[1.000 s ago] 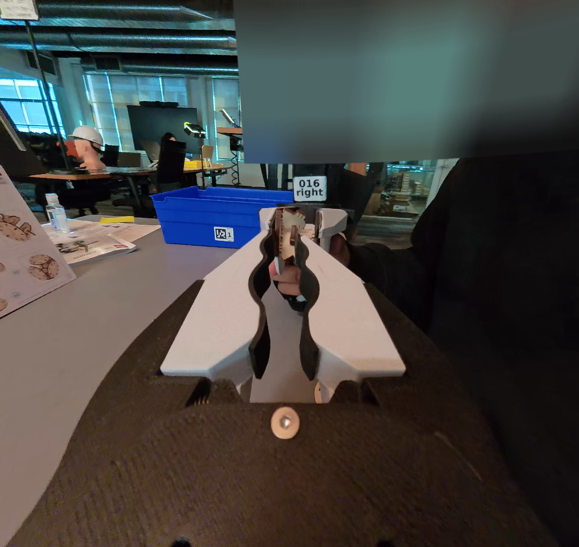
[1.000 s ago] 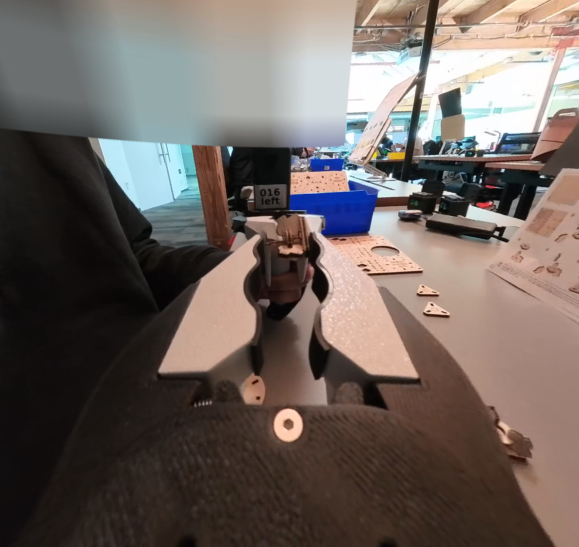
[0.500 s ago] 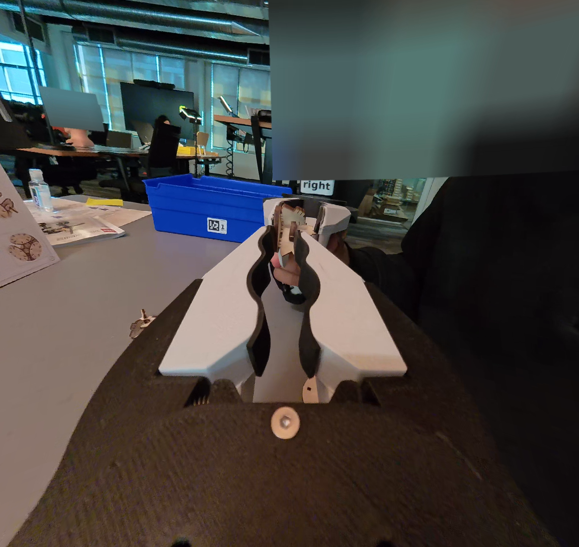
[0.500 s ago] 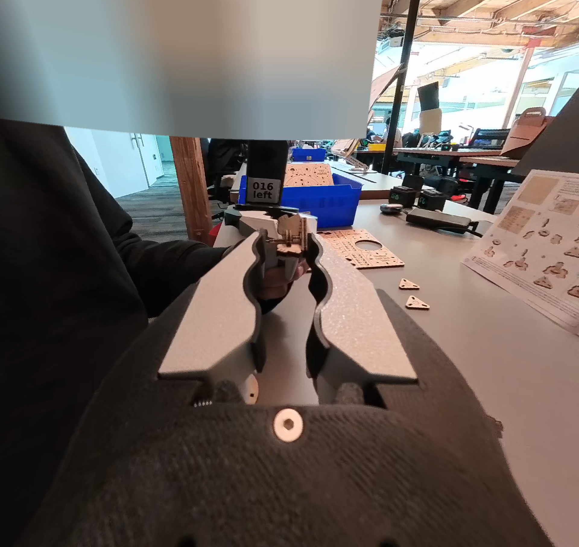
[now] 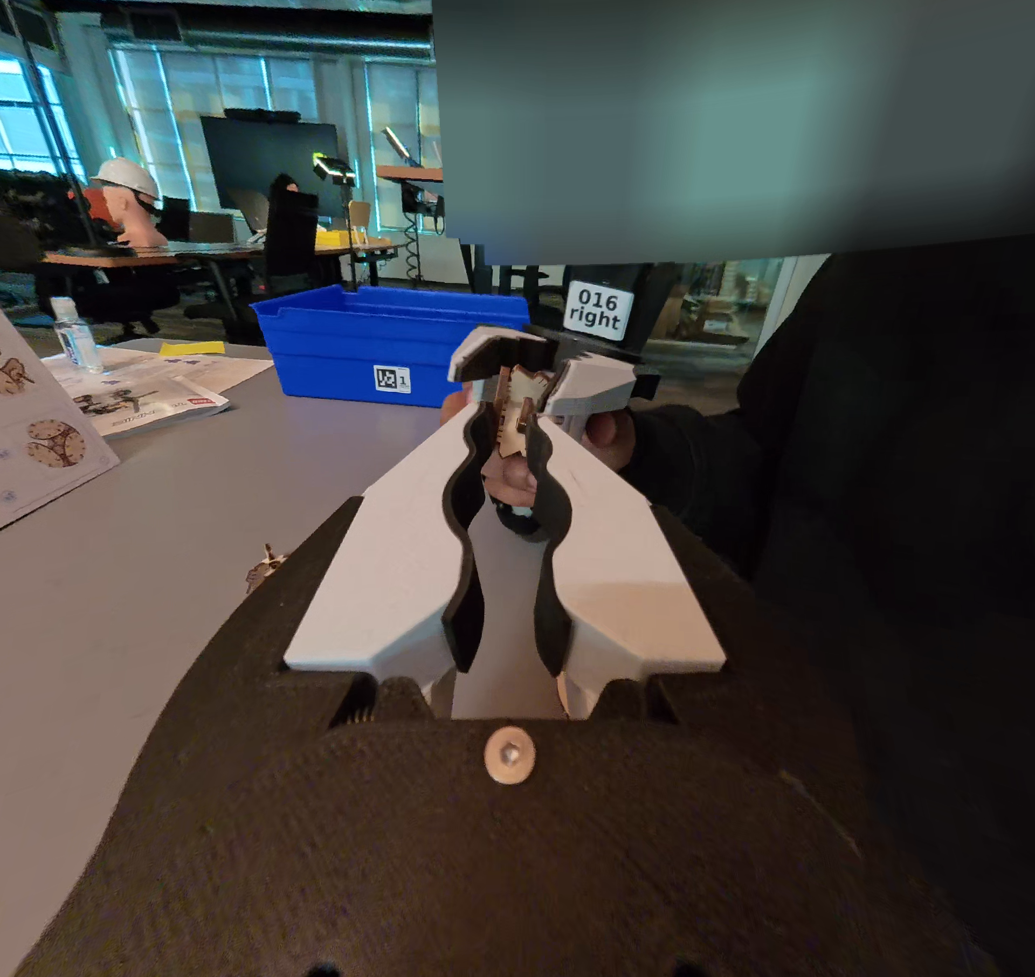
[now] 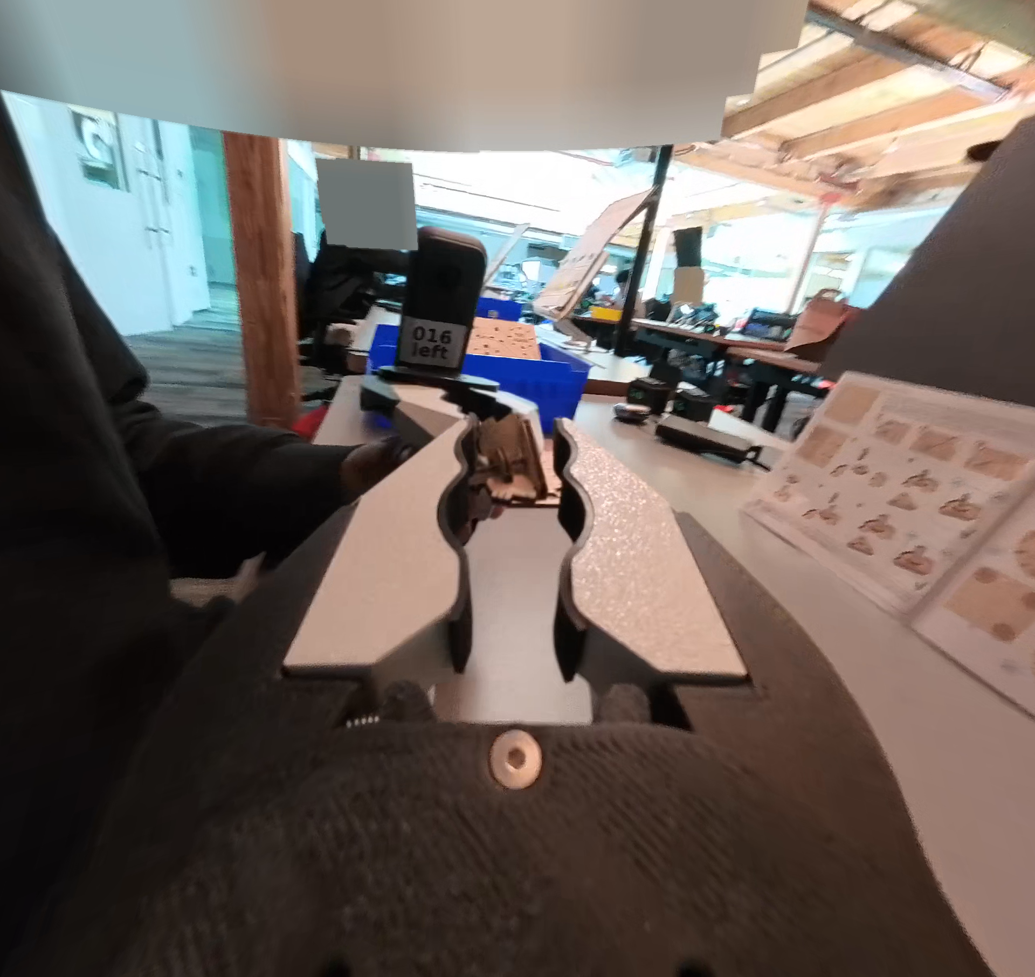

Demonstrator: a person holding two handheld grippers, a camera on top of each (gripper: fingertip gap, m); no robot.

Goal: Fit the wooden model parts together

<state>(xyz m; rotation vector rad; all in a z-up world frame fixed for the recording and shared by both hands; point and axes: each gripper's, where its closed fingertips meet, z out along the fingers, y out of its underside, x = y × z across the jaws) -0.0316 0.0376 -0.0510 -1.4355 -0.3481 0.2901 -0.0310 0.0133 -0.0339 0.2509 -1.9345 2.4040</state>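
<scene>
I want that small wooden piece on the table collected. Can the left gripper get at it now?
Probably not yet: the table near the piece looks free, but the left gripper clamps a wooden assembly.

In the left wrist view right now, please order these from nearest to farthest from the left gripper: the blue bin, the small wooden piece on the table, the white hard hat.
1. Small wooden piece, on the table, left of the left gripper.
2. Blue bin, ahead, slightly left.
3. White hard hat, far left background.
</scene>
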